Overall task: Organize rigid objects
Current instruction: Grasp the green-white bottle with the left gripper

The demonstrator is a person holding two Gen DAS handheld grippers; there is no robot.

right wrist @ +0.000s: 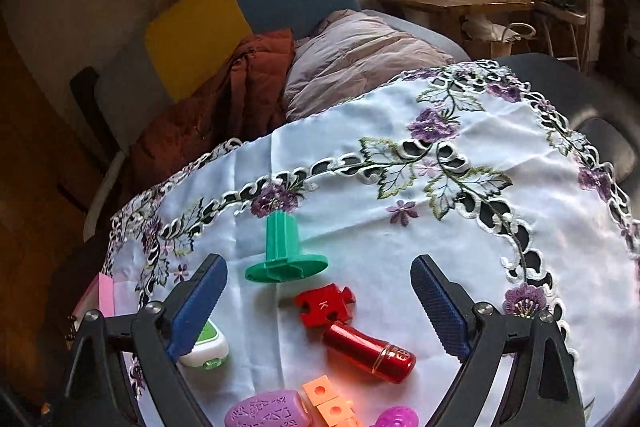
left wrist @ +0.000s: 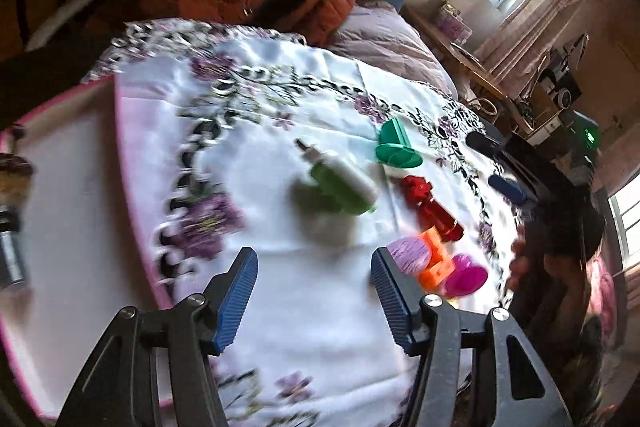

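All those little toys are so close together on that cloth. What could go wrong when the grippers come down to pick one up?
1. The red cylinder lies on its side against the red puzzle piece; a nudge might roll it away.
2. The orange blocks and purple piece touch, so the open right hand-held gripper may knock one while taking another.
3. A finger could snag the loose embroidered tablecloth and drag everything.

An embroidered tablecloth (right wrist: 360, 187) covers the table, a rust-coloured quilt (right wrist: 224, 95), perhaps a jacket, behind.
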